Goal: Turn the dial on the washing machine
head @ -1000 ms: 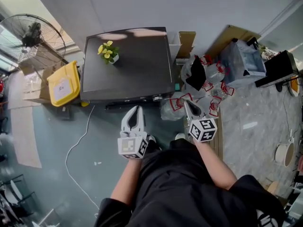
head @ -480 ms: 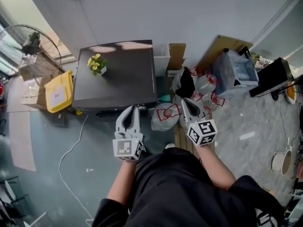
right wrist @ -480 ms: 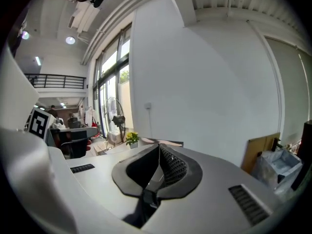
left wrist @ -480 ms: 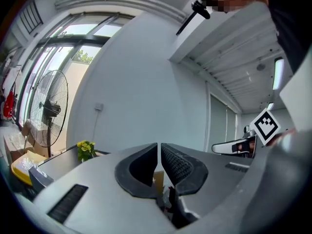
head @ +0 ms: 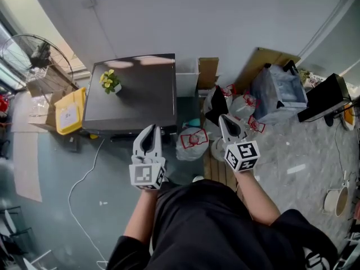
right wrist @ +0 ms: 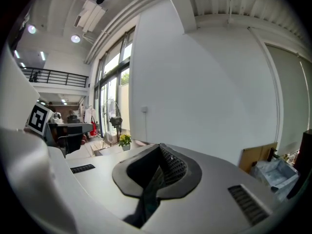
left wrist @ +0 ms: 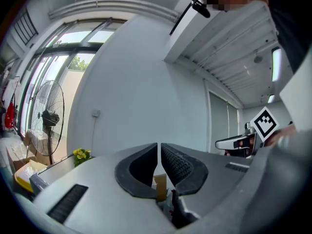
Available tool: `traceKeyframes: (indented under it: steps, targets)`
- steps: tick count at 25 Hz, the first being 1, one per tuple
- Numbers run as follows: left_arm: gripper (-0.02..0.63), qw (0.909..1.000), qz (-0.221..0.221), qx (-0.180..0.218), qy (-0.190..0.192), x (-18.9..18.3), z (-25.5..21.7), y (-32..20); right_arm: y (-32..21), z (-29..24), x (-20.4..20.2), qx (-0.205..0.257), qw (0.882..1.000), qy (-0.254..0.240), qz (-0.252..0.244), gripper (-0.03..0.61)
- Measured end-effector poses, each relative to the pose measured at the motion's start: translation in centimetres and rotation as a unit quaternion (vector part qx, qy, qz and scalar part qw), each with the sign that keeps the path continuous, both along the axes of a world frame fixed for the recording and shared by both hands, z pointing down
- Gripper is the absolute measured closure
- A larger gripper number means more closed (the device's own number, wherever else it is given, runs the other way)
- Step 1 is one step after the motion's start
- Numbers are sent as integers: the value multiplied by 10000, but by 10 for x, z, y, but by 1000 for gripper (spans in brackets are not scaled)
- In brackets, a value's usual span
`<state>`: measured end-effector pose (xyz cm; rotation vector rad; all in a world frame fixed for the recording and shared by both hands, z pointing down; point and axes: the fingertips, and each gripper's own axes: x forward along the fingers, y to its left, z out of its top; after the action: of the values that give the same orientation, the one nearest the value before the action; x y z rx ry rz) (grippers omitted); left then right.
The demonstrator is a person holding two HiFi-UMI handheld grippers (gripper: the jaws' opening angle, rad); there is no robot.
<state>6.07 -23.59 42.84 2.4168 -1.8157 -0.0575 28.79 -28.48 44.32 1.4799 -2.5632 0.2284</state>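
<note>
Left gripper point(head: 149, 129) jaws nearly together, right gripper point(head: 224, 120) pressed together, both empty. Washing machine point(head: 140, 94) dial unseen: reach closed and you bump panel, miss grip.

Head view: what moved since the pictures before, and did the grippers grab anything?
The whole view shifted: the dark-topped washing machine with its pot of yellow flowers slid left and looks smaller. Nothing was grabbed or let go. The left gripper and right gripper stayed side by side, both empty, short of the machine.
</note>
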Motion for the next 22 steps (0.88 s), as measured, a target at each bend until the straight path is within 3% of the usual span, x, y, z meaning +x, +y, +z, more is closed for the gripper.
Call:
traceKeyframes:
  steps: [22]
  targets:
    - [592, 9993, -336, -142, -128, 68, 9, 18, 6, 14, 54, 7, 9993, 1, -373, 580]
